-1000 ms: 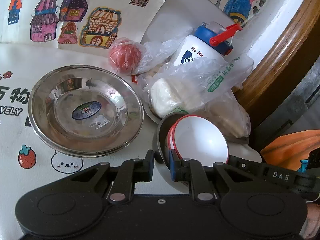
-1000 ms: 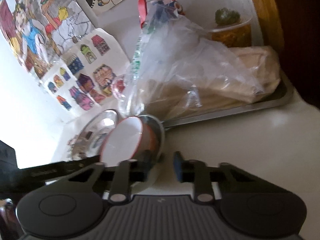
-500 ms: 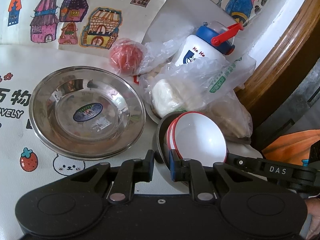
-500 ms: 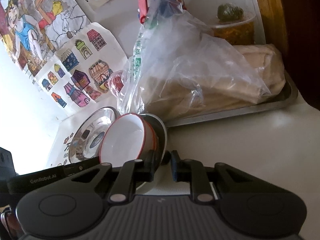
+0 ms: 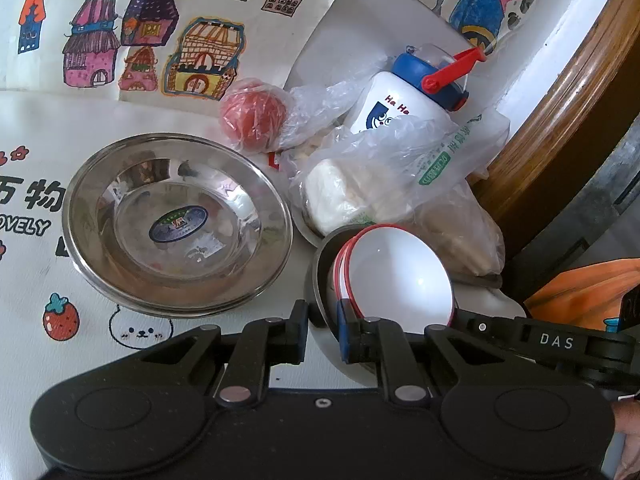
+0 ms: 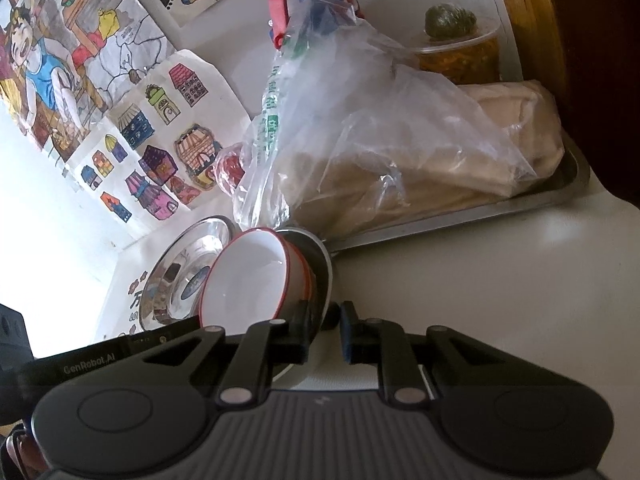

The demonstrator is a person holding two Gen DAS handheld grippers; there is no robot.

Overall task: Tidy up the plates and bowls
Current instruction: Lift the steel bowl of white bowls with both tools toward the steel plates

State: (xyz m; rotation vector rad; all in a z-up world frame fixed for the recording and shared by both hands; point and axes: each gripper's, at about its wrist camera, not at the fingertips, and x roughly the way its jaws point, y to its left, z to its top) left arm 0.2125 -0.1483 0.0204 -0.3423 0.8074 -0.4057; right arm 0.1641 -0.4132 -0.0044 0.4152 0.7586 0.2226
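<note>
Left wrist view: left gripper (image 5: 323,320) and right gripper (image 6: 325,326) both clamp the steel bowl's (image 5: 318,280) rim, lower centre; red-rimmed white bowls (image 5: 400,276) nested inside, tilted. Steel plate (image 5: 178,222) sits left.

A polished steel plate (image 5: 178,222) with a mirror-bright finish; glossy white bowls (image 5: 394,276) with red rims, nested in a dull metal bowl (image 5: 316,276); crinkled clear plastic bags (image 5: 400,160); a smooth plastic bottle (image 5: 404,100); matt black plastic fingers (image 5: 298,330); a varnished wooden edge (image 5: 560,92) beside the tabletop (image 6: 480,280).
</note>
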